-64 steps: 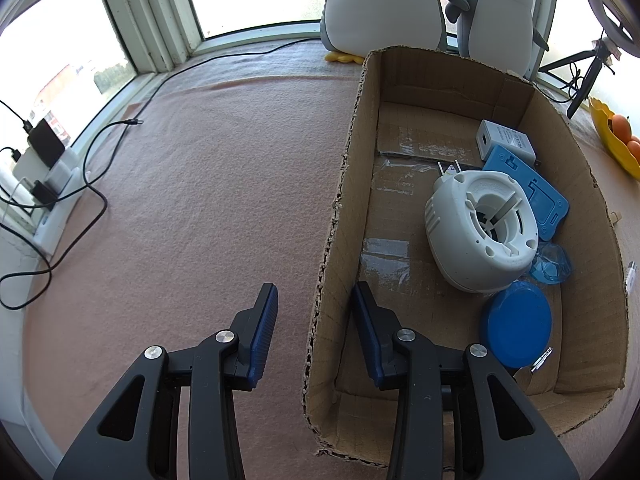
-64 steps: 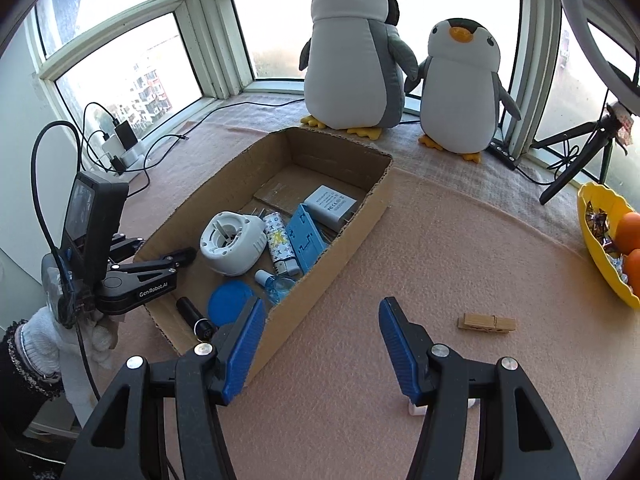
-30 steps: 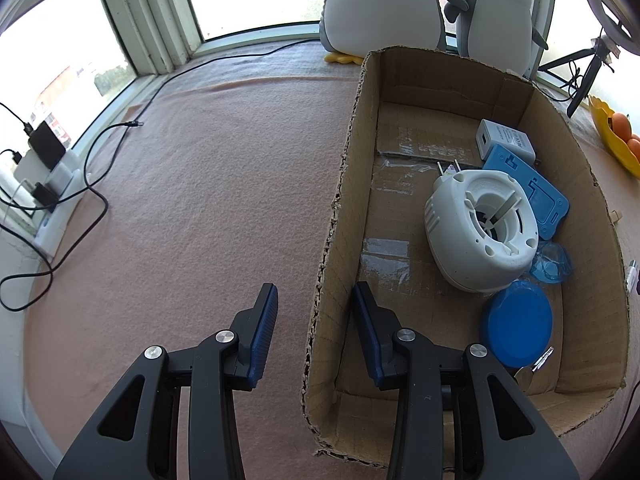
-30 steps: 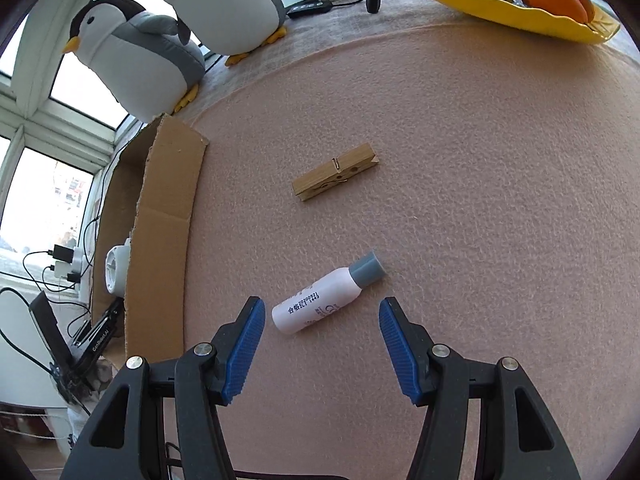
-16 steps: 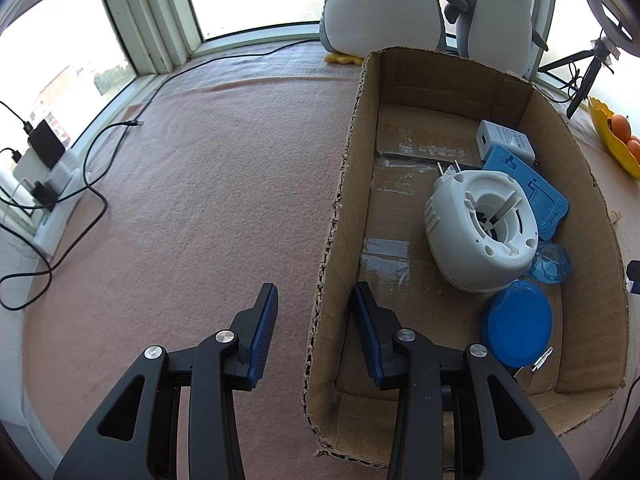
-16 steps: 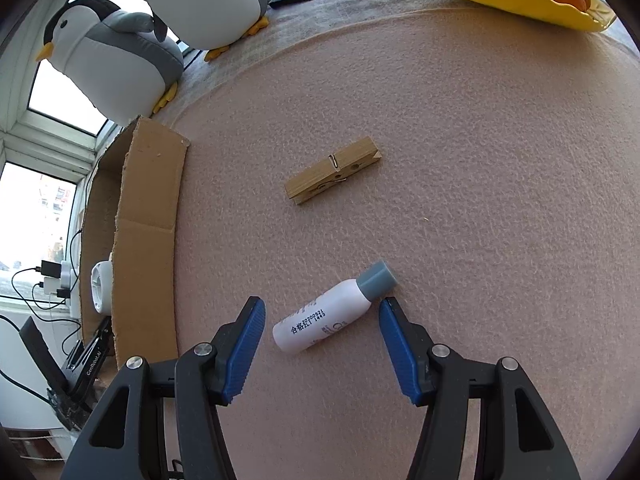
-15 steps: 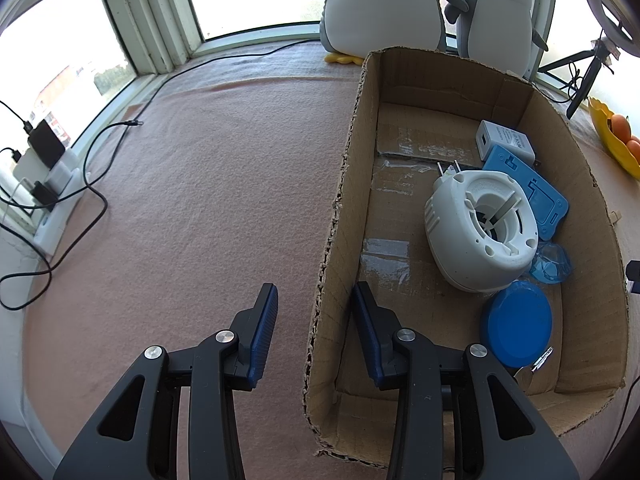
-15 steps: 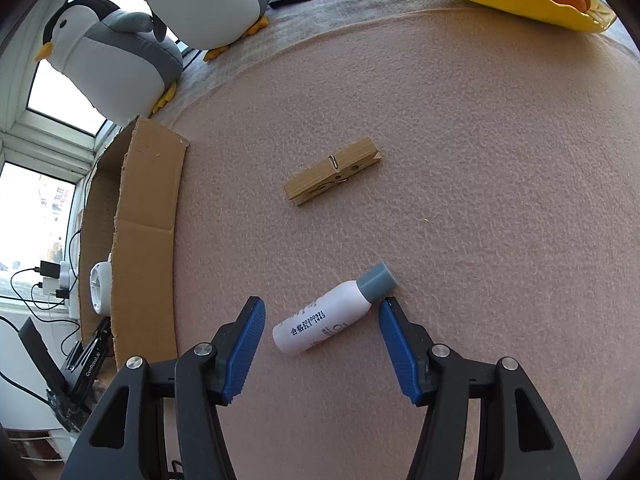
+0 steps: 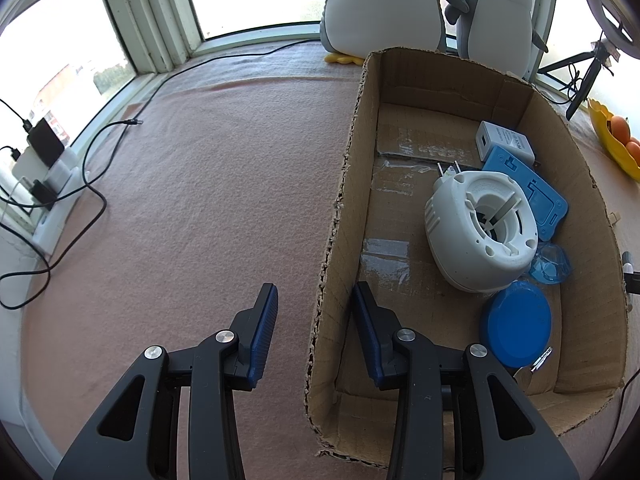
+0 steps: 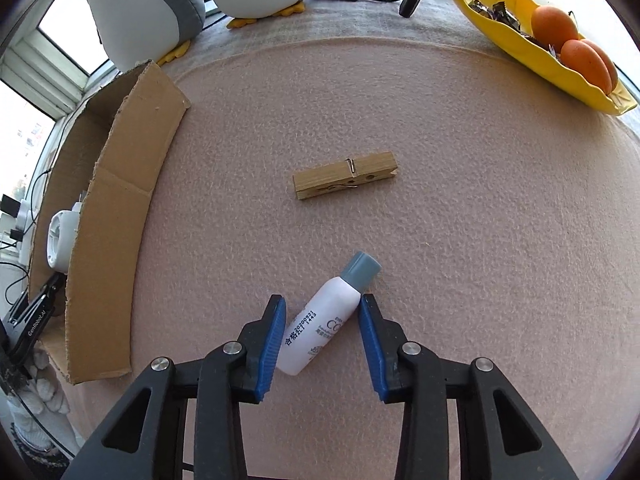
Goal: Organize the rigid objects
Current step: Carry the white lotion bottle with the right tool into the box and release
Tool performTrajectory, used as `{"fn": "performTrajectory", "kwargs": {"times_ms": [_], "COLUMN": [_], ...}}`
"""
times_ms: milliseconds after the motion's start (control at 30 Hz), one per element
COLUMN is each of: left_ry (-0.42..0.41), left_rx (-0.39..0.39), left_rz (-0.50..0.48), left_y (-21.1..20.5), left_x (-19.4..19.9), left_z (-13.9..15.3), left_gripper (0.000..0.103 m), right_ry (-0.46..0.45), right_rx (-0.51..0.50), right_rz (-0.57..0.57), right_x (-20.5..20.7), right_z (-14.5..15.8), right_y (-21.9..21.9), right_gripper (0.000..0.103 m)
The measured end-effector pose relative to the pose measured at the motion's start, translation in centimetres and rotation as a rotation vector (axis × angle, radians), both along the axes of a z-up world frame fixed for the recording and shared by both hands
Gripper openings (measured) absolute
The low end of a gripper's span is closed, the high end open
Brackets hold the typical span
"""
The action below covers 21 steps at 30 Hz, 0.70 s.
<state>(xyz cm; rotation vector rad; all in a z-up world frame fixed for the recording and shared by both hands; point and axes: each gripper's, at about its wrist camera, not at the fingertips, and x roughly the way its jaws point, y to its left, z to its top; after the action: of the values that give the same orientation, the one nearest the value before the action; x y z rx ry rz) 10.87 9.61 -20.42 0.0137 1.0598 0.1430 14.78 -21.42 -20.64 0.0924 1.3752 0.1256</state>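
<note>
The bottle [image 10: 326, 322] lies on its side on the pink cloth [image 10: 460, 220], grey cap pointing far-right. Its print reads "20200921" with some Chinese characters and a big "CO" that gets cut off where the body curves away. The right gripper [image 10: 322, 340] is closing with the bottle between its blue pads; the right pad touches near the shoulder, and the left one looks to be just at the base, hard to say if it's pressing. A wooden clothespin [image 10: 346, 180] sits a bit farther off.

The left gripper [image 9: 314, 332] straddles the near-left wall of the box [image 9: 340, 216], one pad inside, one outside, closed about as far as it goes, though I can't see the pads actually touching cardboard.

Only the left view shows the box contents: a white round gadget [image 9: 482, 232], a blue lid [image 9: 516, 320], a blue case [image 9: 528, 192] and a white adapter [image 9: 504, 142] whose label is too small to read. From the right view you just catch "GenRobot" on the other gripper, bottom left.
</note>
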Motion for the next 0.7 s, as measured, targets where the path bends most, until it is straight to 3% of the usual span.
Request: {"fn": "performTrajectory", "kwargs": {"times_ms": [200,700], "left_ry": [0.0,0.001], "left_rx": [0.0,-0.001], "left_rz": [0.0,0.002], "left_y": [0.0,0.0], "left_x": [0.0,-0.1], "left_z": [0.0,-0.1], "left_gripper": [0.038,0.038], "right_ry": [-0.006,-0.11], "right_rx": [-0.008,0.025], "right_rz": [0.043,0.103], "right_x": [-0.6,-3.0], "right_z": [0.1,2.5], "right_y": [-0.4,0.9], "right_gripper": [0.018,0.018]}}
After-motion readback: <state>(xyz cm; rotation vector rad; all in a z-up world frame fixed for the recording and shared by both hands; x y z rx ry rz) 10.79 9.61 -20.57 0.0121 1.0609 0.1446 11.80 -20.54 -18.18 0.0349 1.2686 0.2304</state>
